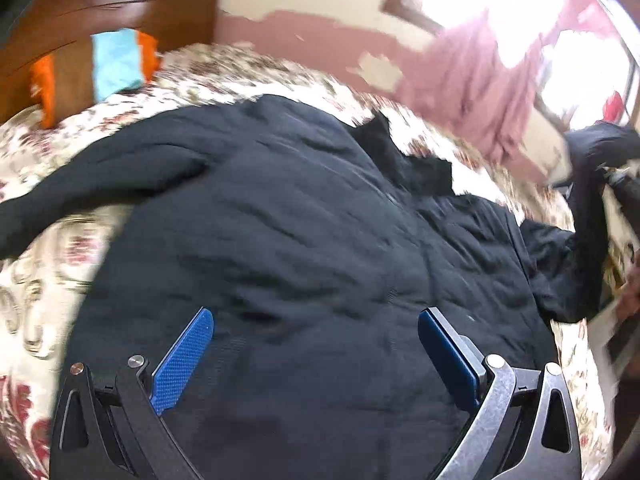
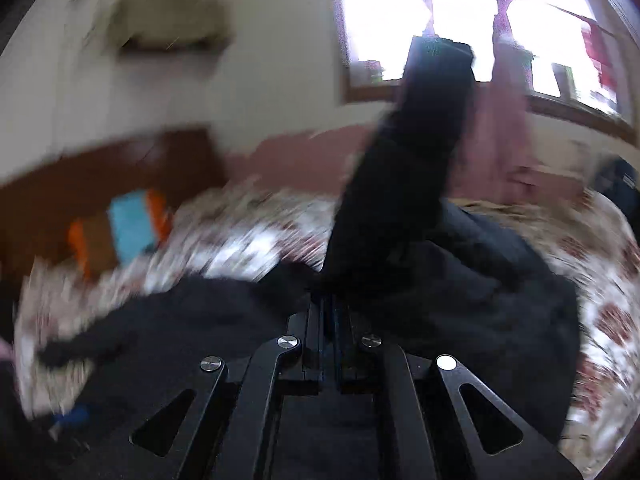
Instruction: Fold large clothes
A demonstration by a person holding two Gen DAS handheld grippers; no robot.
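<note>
A large dark navy jacket (image 1: 288,240) lies spread over a floral bedspread (image 1: 48,272). My left gripper (image 1: 316,320) is open just above the jacket's body, its blue pads (image 1: 180,364) wide apart and empty. One sleeve (image 1: 80,184) stretches out to the left. In the right wrist view my right gripper (image 2: 330,300) is shut on the jacket's other sleeve (image 2: 416,152) and holds it lifted, so the sleeve stands up in front of the window. That lifted sleeve also shows at the right edge of the left wrist view (image 1: 592,184). The right wrist view is motion-blurred.
A wooden headboard (image 1: 100,8) stands at the far left with orange and light blue cloths (image 1: 116,60) against it. A window (image 2: 460,20) with pink curtains (image 1: 480,92) is behind the bed. The floral bedspread (image 2: 600,300) extends to the right.
</note>
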